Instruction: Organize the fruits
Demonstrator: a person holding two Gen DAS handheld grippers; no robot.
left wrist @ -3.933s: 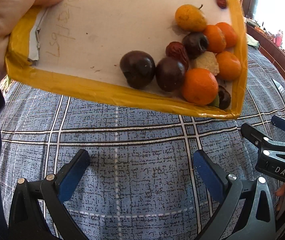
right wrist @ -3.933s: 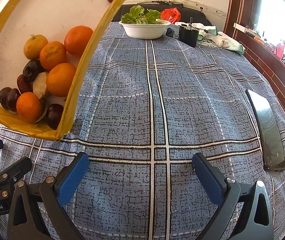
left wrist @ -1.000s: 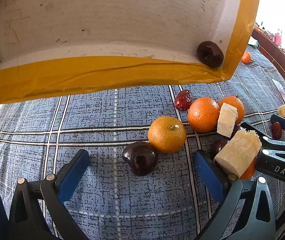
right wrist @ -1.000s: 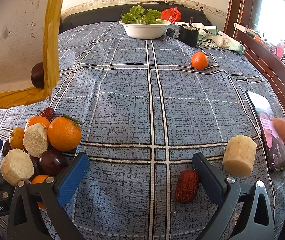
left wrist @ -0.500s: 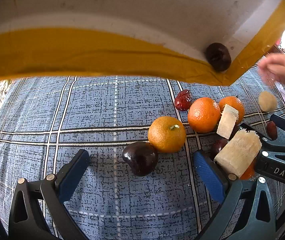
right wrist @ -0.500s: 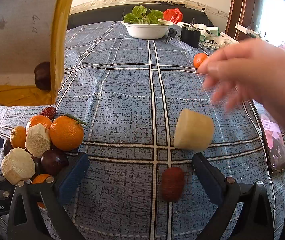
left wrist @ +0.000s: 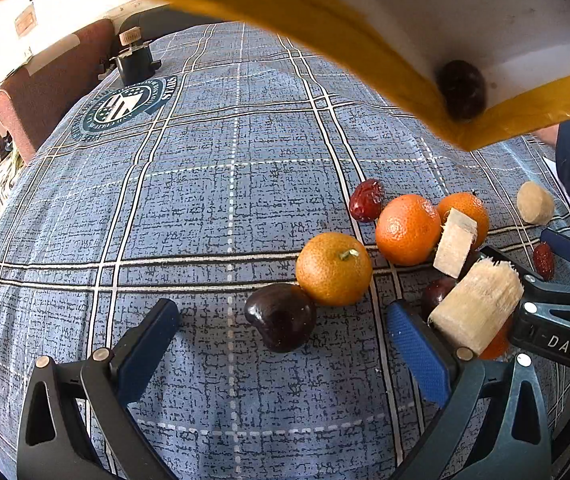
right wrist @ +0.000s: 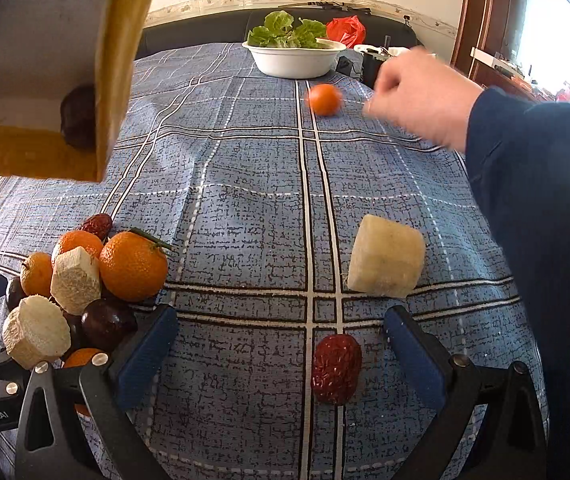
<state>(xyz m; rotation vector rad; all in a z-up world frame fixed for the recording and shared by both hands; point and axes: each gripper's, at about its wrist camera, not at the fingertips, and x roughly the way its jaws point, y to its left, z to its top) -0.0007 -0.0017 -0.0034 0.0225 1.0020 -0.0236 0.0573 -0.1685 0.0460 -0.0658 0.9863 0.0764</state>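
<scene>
Right wrist alone shows a hand (right wrist: pixel 425 96) near a stray orange (right wrist: pixel 324 99).

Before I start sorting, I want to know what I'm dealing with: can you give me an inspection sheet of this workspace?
Surface: blue plaid cloth, wrinkled, printed emblem at the far left.
Job's things: tipped yellow-edged tray held above, one dark fruit lodged in its corner; pile of oranges, dark plums, a red date and pale cut chunks; separate chunk, date and a far orange.
Clutter: white bowl of greens, red bag, a small black object.
Grippers: left claw open, empty; right claw open, empty.
Cables: nothing seen.
Surroundings: a person's hand reaching toward the far orange, blurred; window light at right.
</scene>
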